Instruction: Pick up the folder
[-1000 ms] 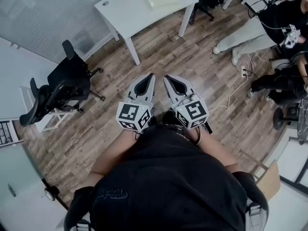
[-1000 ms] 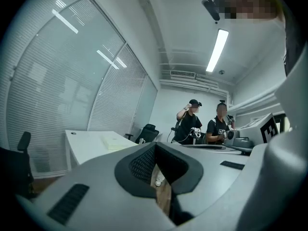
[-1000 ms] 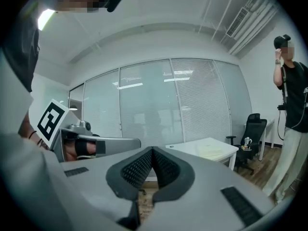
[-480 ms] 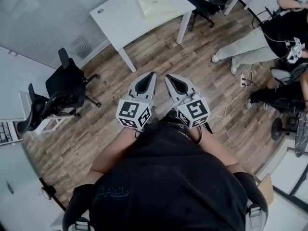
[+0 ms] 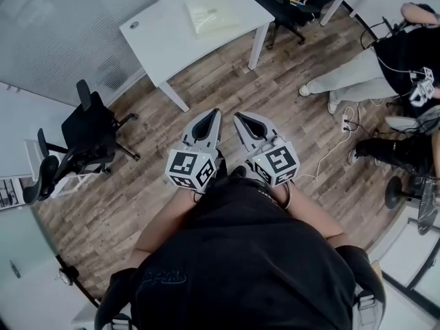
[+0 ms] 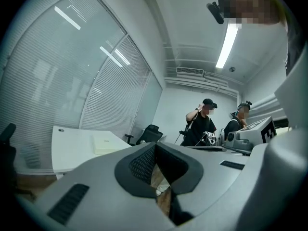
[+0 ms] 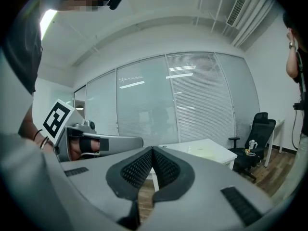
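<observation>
Nearest the camera, the person is holding the left hand-held gripper (image 5: 213, 113) and the right hand-held gripper (image 5: 239, 115) side by side at waist height, both pointing forward over the floor (image 5: 289, 98). Each hand-held gripper is showing its jaws pressed together at the tips with nothing between them. The shells are smooth grey plastic tapering to a point, and the dark pads (image 7: 137, 167) are carrying a dimpled, mesh-like texture that should be giving some bite on a slick cover.

The floor is wood-look plank, worn and matte, and it is lying bare between the person and the counter (image 5: 155, 36). The counter is a white rectangular top on slim white legs, smooth and slightly glossy.

The folder (image 5: 208, 14) is lying flat on the counter toward its far half, well apart from both grippers. It is pale yellow, thin and rectangular, probably card or plastic sheet, so it is likely flexing when lifted by one edge.

The step in hand appears to be the approach; no grasp is under way. The next move is calling for closing the gap to the counter, parting the jaws of at least one gripper, and sliding a jaw under an edge of the flat folder, possibly at the counter's rim.
</observation>
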Demonstrator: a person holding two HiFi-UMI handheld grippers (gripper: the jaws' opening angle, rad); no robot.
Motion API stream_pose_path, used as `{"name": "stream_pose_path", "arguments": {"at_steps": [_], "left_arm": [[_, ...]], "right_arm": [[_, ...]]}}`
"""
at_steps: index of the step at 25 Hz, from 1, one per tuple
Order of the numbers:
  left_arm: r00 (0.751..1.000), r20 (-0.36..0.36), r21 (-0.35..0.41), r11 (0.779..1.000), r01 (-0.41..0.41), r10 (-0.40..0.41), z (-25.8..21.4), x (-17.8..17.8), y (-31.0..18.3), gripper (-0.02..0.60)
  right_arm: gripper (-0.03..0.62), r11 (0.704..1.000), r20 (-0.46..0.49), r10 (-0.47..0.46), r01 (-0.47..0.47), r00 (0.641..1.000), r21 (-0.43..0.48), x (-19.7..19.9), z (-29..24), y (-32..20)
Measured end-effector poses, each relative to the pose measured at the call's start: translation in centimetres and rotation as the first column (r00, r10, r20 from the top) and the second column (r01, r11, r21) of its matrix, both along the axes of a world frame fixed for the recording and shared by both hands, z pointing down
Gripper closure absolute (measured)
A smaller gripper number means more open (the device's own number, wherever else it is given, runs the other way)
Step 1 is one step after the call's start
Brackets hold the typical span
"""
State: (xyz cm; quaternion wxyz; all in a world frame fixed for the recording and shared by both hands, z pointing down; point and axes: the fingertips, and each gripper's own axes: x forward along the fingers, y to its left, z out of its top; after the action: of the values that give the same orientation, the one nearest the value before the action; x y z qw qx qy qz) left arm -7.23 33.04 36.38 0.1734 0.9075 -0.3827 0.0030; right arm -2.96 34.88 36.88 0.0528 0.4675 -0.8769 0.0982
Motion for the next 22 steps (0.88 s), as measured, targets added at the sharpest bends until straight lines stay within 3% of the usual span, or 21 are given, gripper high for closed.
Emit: {"name": "stream_pose_path", "arguments": {"at_steps": [13, 22], "left_arm": [[0.998, 0.008, -0.029, 0.997, -0.065, 0.065, 1.3, 2.9, -10.2, 0.569], [0.995, 0.007, -0.051, 0.994, -0.101, 0.102, 2.1, 0.8, -21.3, 0.569]], "right_arm": [[0.574, 0.998, 0.016, 0.062, -0.062, 0.998, -0.030, 2.6, 1.5, -10.1], [0.574, 0.992, 0.016, 0.113, -0.112, 0.994, -0.055, 1.3, 2.3, -20.4]]}}
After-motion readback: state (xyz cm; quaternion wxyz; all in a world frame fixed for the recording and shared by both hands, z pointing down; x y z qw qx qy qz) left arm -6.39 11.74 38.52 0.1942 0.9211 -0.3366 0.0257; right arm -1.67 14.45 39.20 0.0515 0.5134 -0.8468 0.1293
